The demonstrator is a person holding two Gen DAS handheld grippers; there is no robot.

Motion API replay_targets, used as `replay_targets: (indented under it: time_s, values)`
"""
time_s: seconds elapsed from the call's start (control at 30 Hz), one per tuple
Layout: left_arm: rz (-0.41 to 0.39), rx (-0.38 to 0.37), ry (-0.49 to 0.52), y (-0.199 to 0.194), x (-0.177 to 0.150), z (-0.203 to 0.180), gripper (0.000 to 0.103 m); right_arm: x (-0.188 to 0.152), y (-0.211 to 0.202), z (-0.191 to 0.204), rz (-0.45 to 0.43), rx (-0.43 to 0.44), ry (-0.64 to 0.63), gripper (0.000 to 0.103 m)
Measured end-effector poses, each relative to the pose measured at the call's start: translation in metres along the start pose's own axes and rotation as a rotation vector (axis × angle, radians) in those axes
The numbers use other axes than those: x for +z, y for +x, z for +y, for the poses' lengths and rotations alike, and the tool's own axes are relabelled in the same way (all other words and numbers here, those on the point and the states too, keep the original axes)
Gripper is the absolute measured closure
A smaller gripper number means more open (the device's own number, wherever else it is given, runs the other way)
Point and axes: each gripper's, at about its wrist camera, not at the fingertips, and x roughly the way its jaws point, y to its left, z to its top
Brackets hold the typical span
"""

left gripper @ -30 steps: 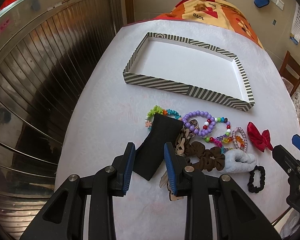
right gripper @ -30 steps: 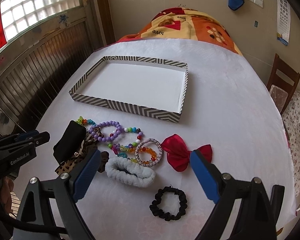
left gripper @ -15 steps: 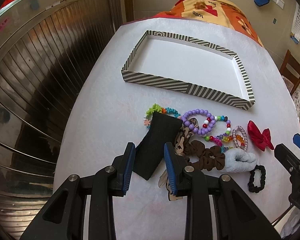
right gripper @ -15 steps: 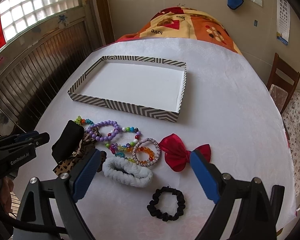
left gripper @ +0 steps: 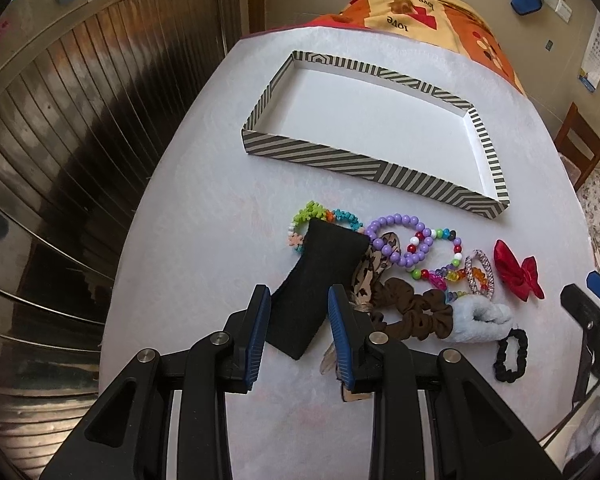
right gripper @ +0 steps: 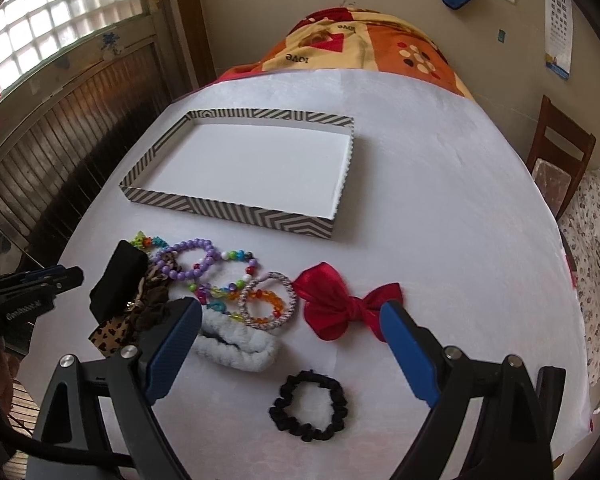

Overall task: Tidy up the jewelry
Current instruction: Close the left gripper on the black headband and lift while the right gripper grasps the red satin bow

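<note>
1. Nothing has moved since the earlier frames; my left gripper (left gripper: 299, 312) keeps its blue pads astride the black felt band (left gripper: 320, 280), though I cannot tell if they press it.
2. My right gripper (right gripper: 290, 338) stands wide apart over the fluffy white scrunchie (right gripper: 236, 346).
3. Only the right view shows the satin red bow (right gripper: 336, 308) fully; the striped cardboard tray (left gripper: 320, 158) lies beyond the beads.

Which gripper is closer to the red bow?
The right gripper. The red bow lies just beyond its open jaws, close to one jaw's tip. The left gripper is across the pile, its jaws around the black band.
</note>
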Motion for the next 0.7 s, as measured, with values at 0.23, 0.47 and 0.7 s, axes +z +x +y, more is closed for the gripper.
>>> replay_targets:
  time_s: [0.23, 0.47, 0.7]
  values:
    - [0.084, -0.083, -0.044, 0.021, -0.002, 0.017, 0.096, -0.007, 0.015, -0.037, 0.037, -0.045, 0.049, 0.010]
    - [0.148, -0.163, -0.061, 0.043, -0.001, 0.017, 0.096, -0.009, 0.039, -0.059, 0.086, -0.001, 0.079, 0.021]
    - [0.174, -0.207, -0.051, 0.059, 0.003, 0.015, 0.086, -0.003, 0.067, -0.040, 0.152, 0.023, -0.073, 0.021]
